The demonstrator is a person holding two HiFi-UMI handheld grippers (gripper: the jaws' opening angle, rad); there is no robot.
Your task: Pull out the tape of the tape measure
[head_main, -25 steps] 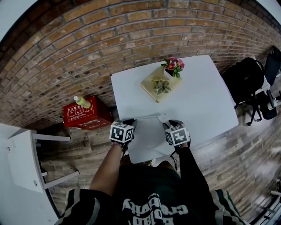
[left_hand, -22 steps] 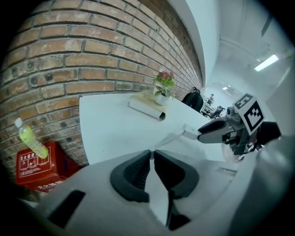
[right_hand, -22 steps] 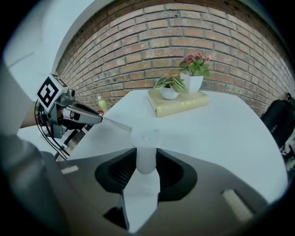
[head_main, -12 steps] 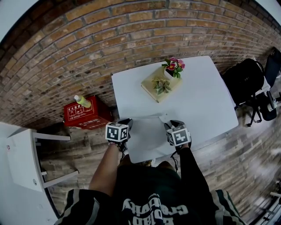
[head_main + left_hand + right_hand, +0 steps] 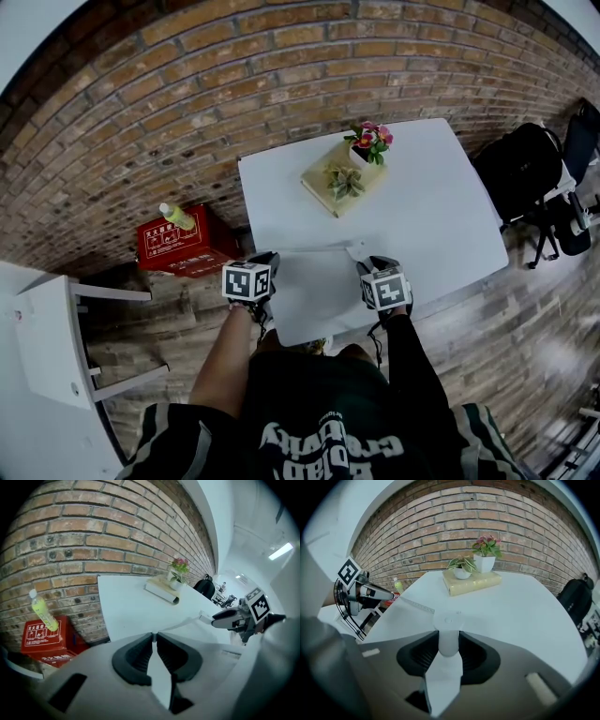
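The person wears a dark shirt (image 5: pixel 328 417) with pale lettering across the chest and pale stripes on the short left sleeve (image 5: pixel 164 436). A black sleeve (image 5: pixel 410 370) covers the right arm behind its gripper. The left gripper (image 5: pixel 154 637) has a smooth grey shell and two black, ribbed, curved pads, and the right gripper (image 5: pixel 449 644) is built alike. On top of each sits a white cube (image 5: pixel 247 280) printed with black square markers, and thin black cables (image 5: pixel 347 616) loop beneath.

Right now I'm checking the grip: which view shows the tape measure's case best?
The right gripper view: the white case fills the centre, clamped in the right gripper. The head view shows only a small white bit ahead of that gripper; the left gripper view shows it tiny, at the far end of the tape.
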